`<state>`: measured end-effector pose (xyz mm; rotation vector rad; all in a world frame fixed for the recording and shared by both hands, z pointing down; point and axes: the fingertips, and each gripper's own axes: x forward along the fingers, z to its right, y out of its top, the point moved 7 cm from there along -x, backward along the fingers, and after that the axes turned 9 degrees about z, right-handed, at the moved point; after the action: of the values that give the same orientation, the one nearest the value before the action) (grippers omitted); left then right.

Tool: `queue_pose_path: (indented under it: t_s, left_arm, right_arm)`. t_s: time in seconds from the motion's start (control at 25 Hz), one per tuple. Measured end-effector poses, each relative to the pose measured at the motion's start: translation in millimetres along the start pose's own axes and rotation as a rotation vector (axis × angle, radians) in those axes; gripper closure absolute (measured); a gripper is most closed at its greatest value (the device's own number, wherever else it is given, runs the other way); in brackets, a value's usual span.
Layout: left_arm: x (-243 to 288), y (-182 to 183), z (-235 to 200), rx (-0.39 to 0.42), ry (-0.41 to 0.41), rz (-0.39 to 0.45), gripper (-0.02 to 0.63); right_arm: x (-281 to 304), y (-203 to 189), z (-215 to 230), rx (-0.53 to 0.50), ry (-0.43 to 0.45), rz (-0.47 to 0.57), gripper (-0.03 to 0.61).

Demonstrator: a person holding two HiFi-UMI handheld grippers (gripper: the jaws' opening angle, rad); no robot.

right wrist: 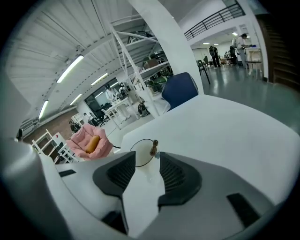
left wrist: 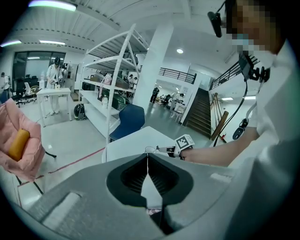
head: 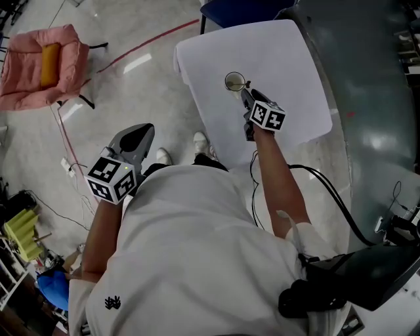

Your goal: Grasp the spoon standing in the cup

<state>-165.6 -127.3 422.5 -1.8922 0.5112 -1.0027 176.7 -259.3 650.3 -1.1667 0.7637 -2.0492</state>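
A clear cup [head: 233, 81] with a dark rim stands on the white table [head: 289, 72]. In it a spoon [head: 245, 83] with a small brown top stands upright against the rim. My right gripper [head: 246, 94] reaches over the table to it, jaws open. In the right gripper view the cup [right wrist: 142, 155] and spoon [right wrist: 153, 147] sit just past the tips of the right gripper [right wrist: 147, 161], with no pad touching them. My left gripper [head: 140, 133] hangs off the table by my body; in its own view the left gripper [left wrist: 148, 161] is shut and empty.
A pink padded chair [head: 39, 65] with an orange cushion stands on the floor at far left. A blue chair [head: 239, 10] sits behind the table. A red floor line [head: 151, 41] and a black cable [head: 328, 190] run nearby. White shelving [left wrist: 110, 79] stands beyond.
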Motion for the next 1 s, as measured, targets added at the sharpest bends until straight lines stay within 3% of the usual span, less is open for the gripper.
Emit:
queue_pose_path:
  t_s: [0.4, 0.64, 1.0]
  left_arm:
    - [-4.4, -3.6, -10.0, -0.007, 0.037, -0.015, 0.601]
    - [-4.4, -4.3, -16.5, -0.007, 0.050, -0.014, 0.601]
    - [-8.7, 1.1, -22.7, -0.005, 0.051, 0.003, 0.601]
  right_arm:
    - [30.5, 4.2, 8.7, 0.028, -0.044, -0.009, 0.425]
    - [37.7, 4.4, 9.9, 0.016, -0.047, 0.006, 0.523]
    - [34.3, 7.2, 4.3, -0.042, -0.045, 0.002, 0.529]
